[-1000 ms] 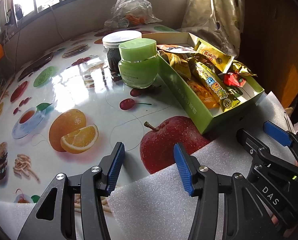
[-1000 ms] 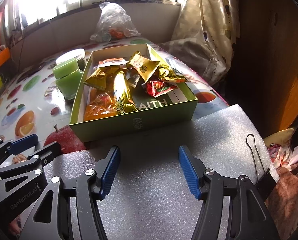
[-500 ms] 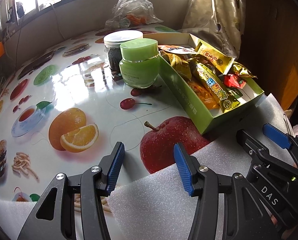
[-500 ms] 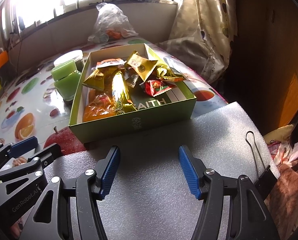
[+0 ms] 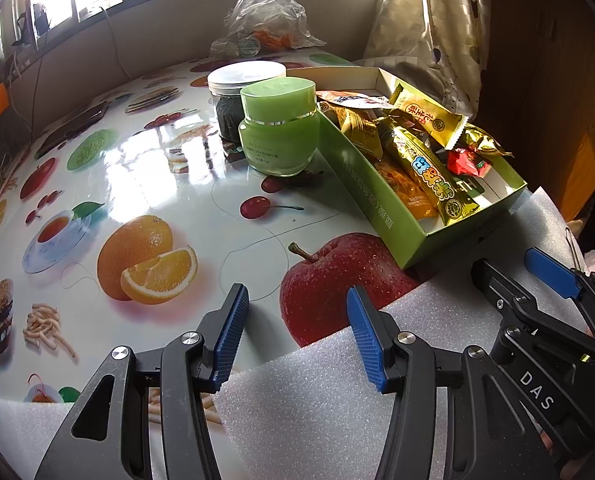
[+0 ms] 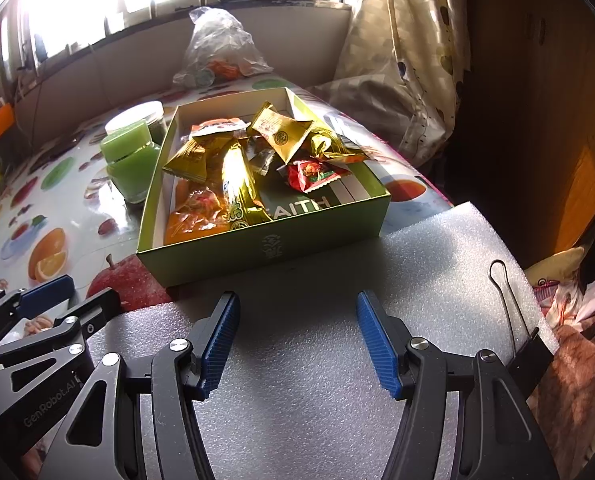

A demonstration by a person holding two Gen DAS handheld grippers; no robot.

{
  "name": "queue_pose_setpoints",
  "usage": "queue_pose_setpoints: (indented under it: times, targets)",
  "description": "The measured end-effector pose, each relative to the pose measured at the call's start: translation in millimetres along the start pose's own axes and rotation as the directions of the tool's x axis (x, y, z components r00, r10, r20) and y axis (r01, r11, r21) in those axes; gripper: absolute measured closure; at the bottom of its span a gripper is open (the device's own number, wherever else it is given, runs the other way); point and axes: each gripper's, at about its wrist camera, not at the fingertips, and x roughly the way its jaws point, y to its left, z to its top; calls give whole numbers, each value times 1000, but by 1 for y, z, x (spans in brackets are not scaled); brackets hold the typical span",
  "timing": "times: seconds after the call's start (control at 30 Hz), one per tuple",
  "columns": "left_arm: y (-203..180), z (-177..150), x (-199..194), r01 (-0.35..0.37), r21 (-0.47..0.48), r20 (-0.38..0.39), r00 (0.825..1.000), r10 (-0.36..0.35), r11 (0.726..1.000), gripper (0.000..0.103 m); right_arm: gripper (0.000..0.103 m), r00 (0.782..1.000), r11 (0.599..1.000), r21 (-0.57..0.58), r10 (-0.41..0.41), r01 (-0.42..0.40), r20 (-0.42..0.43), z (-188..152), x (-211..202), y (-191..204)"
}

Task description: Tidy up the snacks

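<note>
A shallow green box (image 6: 265, 246) sits on the fruit-print table and holds several snack packs: gold wrappers (image 6: 279, 134), a long gold bar (image 6: 239, 188), an orange pack (image 6: 193, 216) and a red candy (image 6: 313, 174). The box also shows in the left wrist view (image 5: 371, 204). My left gripper (image 5: 297, 332) is open and empty, low over the table's near edge, left of the box. My right gripper (image 6: 297, 340) is open and empty over the white foam sheet (image 6: 317, 380), just in front of the box.
A green jar (image 5: 279, 130) and a white-lidded jar (image 5: 241, 92) stand just left of the box. A clear plastic bag (image 5: 261, 20) lies at the back by the window. A black binder clip (image 6: 525, 340) holds the foam's right edge. A curtain (image 6: 409, 48) hangs at right.
Both views have crept slightly; both grippers stay open and empty. Nothing on the table has moved.
</note>
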Motion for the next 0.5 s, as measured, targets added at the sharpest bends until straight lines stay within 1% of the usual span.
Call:
queue_pose_setpoints:
  times: [0.5]
  targets:
    - [0, 0, 0, 1, 0, 0, 1000, -1, 1000, 50, 42, 1000, 1000, -1, 1, -1, 0, 0, 0, -1]
